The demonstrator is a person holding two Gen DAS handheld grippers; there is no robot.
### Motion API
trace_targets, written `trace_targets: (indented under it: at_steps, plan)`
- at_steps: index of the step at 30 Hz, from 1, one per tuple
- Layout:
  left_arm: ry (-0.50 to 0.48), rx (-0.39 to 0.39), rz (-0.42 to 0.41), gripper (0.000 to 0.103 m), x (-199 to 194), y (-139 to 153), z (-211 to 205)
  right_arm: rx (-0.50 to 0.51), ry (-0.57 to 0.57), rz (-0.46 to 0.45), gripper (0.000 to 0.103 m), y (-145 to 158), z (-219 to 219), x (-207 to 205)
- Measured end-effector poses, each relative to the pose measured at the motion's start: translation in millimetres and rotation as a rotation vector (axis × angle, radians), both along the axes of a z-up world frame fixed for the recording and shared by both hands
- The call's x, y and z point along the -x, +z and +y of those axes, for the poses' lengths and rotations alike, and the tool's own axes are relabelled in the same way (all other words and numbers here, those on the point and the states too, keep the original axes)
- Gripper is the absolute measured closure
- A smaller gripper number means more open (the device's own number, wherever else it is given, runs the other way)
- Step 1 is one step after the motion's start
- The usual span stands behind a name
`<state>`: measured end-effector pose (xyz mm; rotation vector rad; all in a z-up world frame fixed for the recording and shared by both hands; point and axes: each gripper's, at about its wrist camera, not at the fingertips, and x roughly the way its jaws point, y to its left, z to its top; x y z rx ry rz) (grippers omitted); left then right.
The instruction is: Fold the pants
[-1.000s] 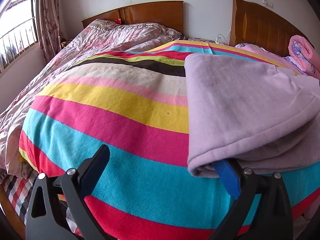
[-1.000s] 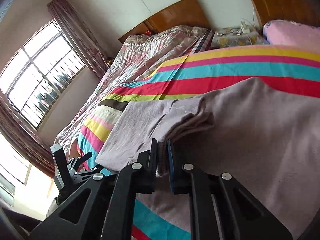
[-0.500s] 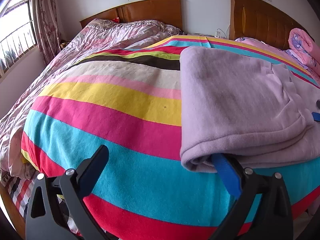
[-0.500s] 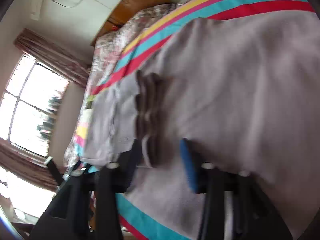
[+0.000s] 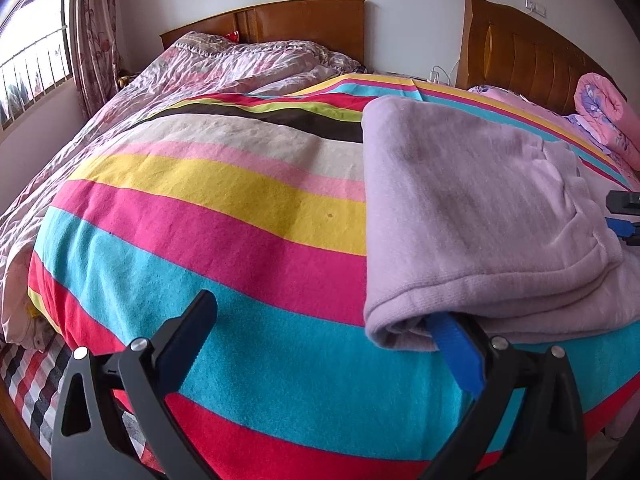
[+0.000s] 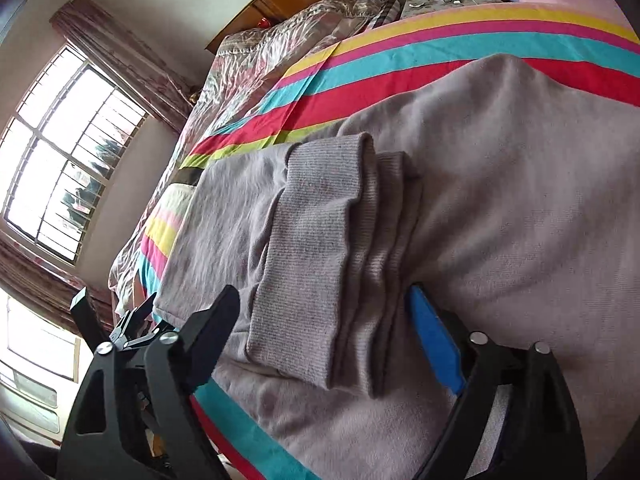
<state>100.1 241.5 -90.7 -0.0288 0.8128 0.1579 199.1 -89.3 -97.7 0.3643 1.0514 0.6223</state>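
The lilac pants (image 5: 472, 216) lie folded on the striped blanket (image 5: 208, 232), at the right of the left wrist view. My left gripper (image 5: 320, 324) is open; its blue-padded right finger (image 5: 456, 352) sits tucked under the near folded edge, the left finger over bare blanket. In the right wrist view the pants (image 6: 500, 184) fill the middle, with the ribbed cuffs (image 6: 320, 264) stacked on top. My right gripper (image 6: 320, 312) is open, its fingers on either side of the cuffs and holding nothing. The right gripper's tip shows at the right edge of the left wrist view (image 5: 626, 216).
A rumpled pink floral quilt (image 5: 224, 68) lies at the far left of the bed. Wooden headboards (image 5: 304, 20) stand against the wall. A rolled pink quilt (image 5: 604, 116) sits at the far right. A window (image 6: 68, 148) is on the left wall.
My right gripper opened and let go of the cuffs, which now lie on the folded pants. My left gripper stayed open with one finger under the fold.
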Motion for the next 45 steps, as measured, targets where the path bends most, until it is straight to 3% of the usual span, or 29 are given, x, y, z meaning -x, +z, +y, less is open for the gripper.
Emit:
trace_targets:
  at_steps: [1, 3, 11, 15, 18, 21, 26, 30, 33, 35, 39, 43, 45]
  plan:
    - [-0.001, 0.001, 0.000, 0.001, 0.3, 0.1, 0.7, -0.011, 0.010, 0.011, 0.086, -1.5, 1.7, -2.9]
    - [-0.003, -0.006, 0.002, 0.001, 1.0, 0.7, 0.4, -0.054, 0.028, 0.053, 0.085, -11.1, 2.6, -6.8]
    - [-0.012, -0.077, -0.008, 0.001, 5.9, 12.3, -9.2, -0.010, -0.017, -0.124, 0.087, 30.0, 4.0, 22.5]
    - [-0.059, -0.127, -0.012, 0.001, 8.5, 19.9, -21.5, 0.008, -0.093, -0.178, 0.087, 46.9, -24.1, 46.8]
    - [-0.062, -0.136, 0.029, 0.001, 2.1, 7.0, -26.9, 0.007, -0.120, -0.079, 0.087, 15.4, -41.2, 46.5]
    - [-0.047, -0.082, 0.038, 0.001, 1.4, 5.1, -20.5, -0.005, -0.141, -0.026, 0.086, -13.6, -44.8, 43.6]
    - [-0.047, -0.102, 0.050, 0.001, 3.3, 6.8, -21.4, -0.030, -0.153, -0.028, 0.086, -14.9, -52.6, 41.5]
    - [-0.044, -0.131, 0.051, 0.001, 3.8, 7.8, -25.6, -0.001, -0.157, -0.096, 0.086, 3.4, -54.9, 53.3]
    - [-0.047, -0.113, 0.061, 0.001, 1.3, 7.4, -23.8, 0.011, -0.165, -0.052, 0.087, -9.4, -57.6, 49.1]
    - [-0.057, -0.132, 0.068, 0.001, 0.8, 7.8, -26.4, -0.035, -0.186, -0.036, 0.089, -18.6, -65.9, 49.9]
    - [-0.082, -0.196, 0.071, 0.001, 4.2, 10.7, -33.4, 0.015, -0.173, -0.095, 0.089, -1.5, -61.5, 56.3]
    - [-0.070, -0.141, 0.084, 0.001, 3.6, 8.0, -26.2, -0.010, -0.175, -0.064, 0.094, -19.9, -64.8, 51.1]
    - [-0.109, -0.192, 0.107, 0.001, 9.6, 8.8, -29.5, -0.022, -0.179, -0.052, 0.085, -18.3, -70.4, 50.1]
